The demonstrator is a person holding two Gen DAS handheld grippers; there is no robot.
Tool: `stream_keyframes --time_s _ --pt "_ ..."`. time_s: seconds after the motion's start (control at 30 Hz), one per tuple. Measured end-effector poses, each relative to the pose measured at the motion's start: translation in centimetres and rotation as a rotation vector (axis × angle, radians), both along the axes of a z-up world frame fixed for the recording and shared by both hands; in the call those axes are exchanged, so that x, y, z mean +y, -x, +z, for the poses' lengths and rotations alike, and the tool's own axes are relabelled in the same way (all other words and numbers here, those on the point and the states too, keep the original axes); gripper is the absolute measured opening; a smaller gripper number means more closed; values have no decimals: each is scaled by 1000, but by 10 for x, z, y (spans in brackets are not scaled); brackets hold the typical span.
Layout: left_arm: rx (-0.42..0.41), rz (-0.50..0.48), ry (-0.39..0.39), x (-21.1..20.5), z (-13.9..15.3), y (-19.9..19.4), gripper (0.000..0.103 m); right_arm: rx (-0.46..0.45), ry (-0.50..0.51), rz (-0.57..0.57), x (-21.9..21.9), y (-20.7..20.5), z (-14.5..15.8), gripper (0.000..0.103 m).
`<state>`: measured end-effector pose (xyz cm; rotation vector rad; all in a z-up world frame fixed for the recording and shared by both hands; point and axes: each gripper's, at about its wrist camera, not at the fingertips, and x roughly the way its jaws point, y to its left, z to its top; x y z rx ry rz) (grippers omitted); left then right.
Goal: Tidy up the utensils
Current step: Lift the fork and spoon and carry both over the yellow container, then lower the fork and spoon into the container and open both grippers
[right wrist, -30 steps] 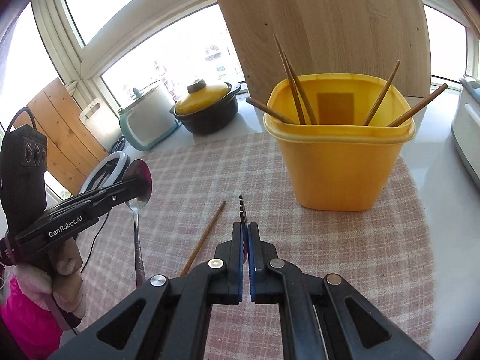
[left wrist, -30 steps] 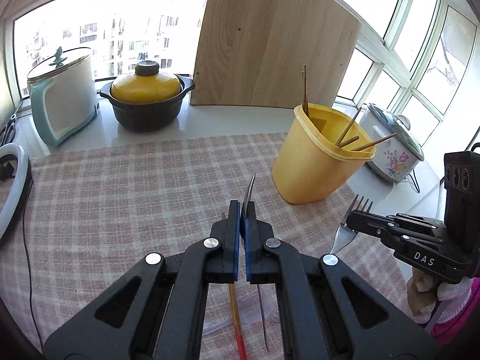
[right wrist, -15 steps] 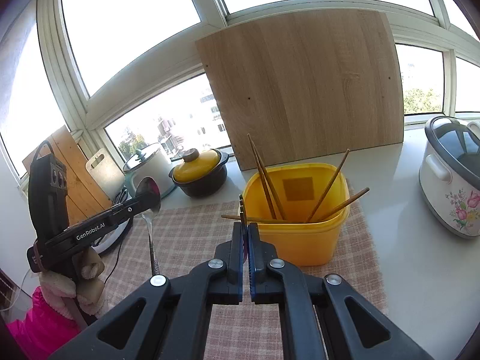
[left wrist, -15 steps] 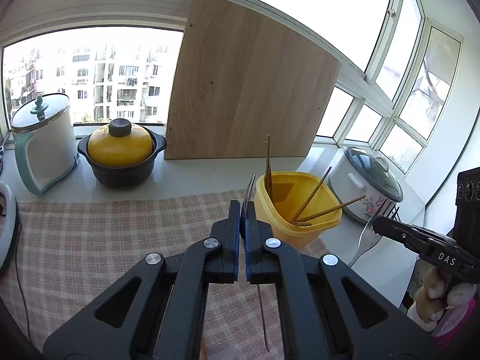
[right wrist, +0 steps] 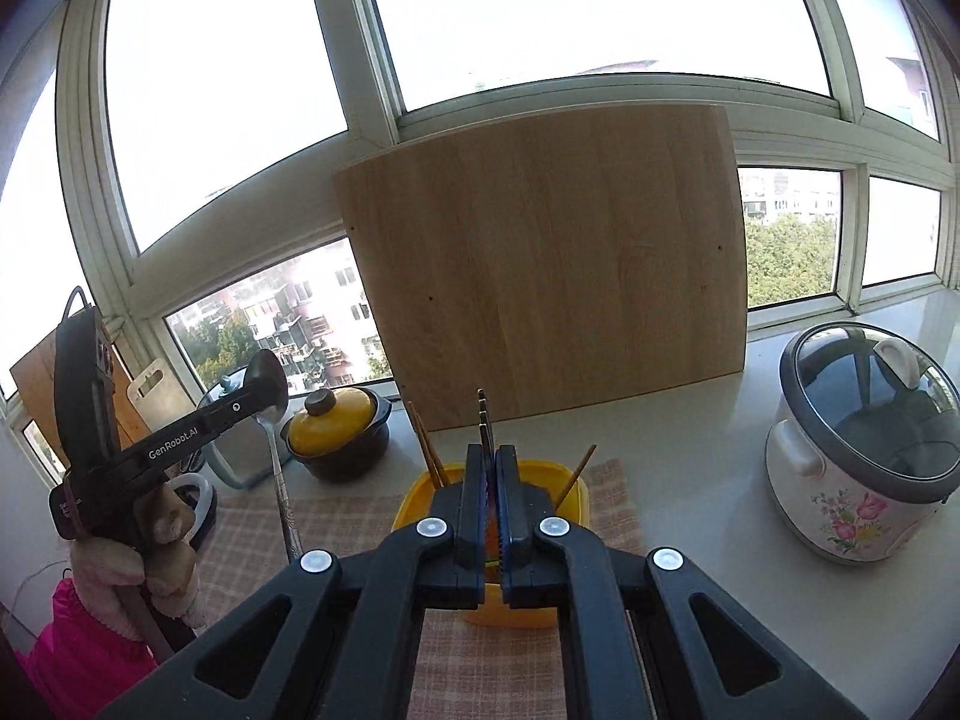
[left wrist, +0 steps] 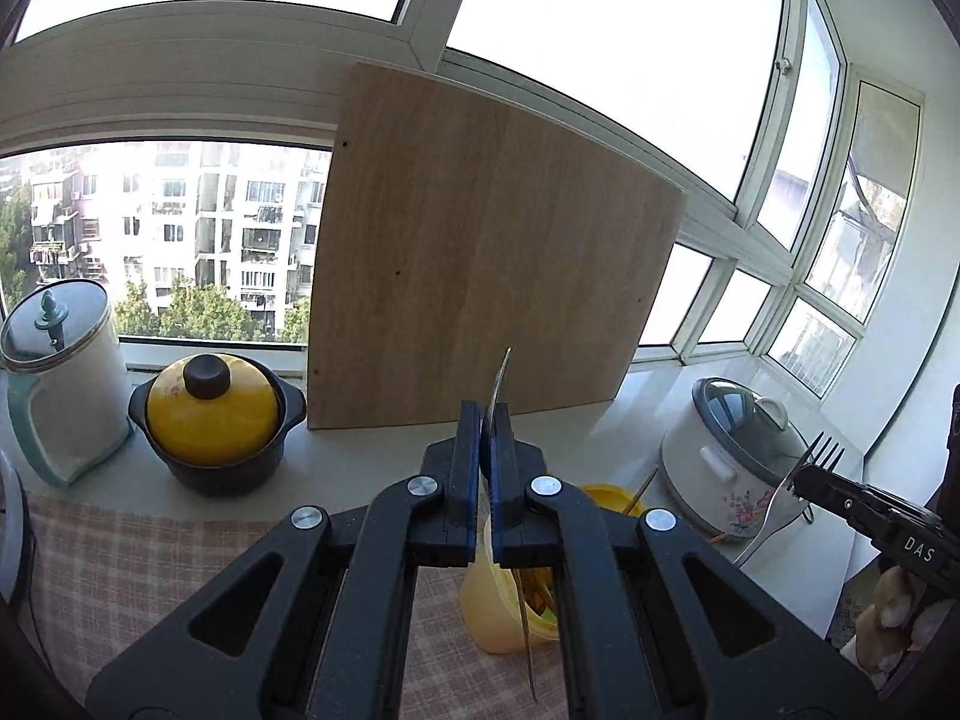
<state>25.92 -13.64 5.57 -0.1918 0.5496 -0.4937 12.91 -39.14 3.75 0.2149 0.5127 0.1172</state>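
Both grippers risen (spoon (left wrist: 495, 414), fork (right wrist: 485, 420) clamped) above yellow bin (right wrist: 414, 504).

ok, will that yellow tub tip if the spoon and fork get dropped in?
Probably light: the yellow tub looks like thin plastic, so a knock could shift it. Chopsticks stand tall out of it, so there is some tip risk. The checked cloth underneath likely limits sliding.

A metal spoon (right wrist: 273, 420) was held near its bowl, handle hanging toward 6 o'clock. A metal fork (left wrist: 786, 510) was held near its tines, which pointed toward 1 o'clock, handle slanting toward 7 o'clock. A yellow plastic holder (right wrist: 414, 504) was seen standing upright on the checked cloth, wooden chopsticks (right wrist: 427, 450) leaning inside it toward 11 and 1 o'clock.
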Motion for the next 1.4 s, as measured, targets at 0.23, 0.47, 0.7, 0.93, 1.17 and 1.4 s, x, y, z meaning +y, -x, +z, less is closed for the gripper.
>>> stream_keyframes --time_s 0.23,0.47,0.7,0.93,1.17,1.4 --pt "-1 14 5 -25 -7 -25 0 -20 5 -53 -13 -14 5 0" --pt "-34 19 -10 -50 -19 -36 0 5 31 -88 -20 -29 -7 0" --pt "-39 27 -32 -58 -39 -45 0 45 38 -82 -20 -40 -24 0" --pt "-42 7 -57 -61 -52 -44 0 75 42 -77 -19 -47 -36 0" --pt "-36 -12 -71 -55 -56 -33 0 97 37 -62 -14 -52 -44 0" --pt "-1 -23 -51 -43 -58 -27 0 127 30 -34 -6 -58 -55 0"
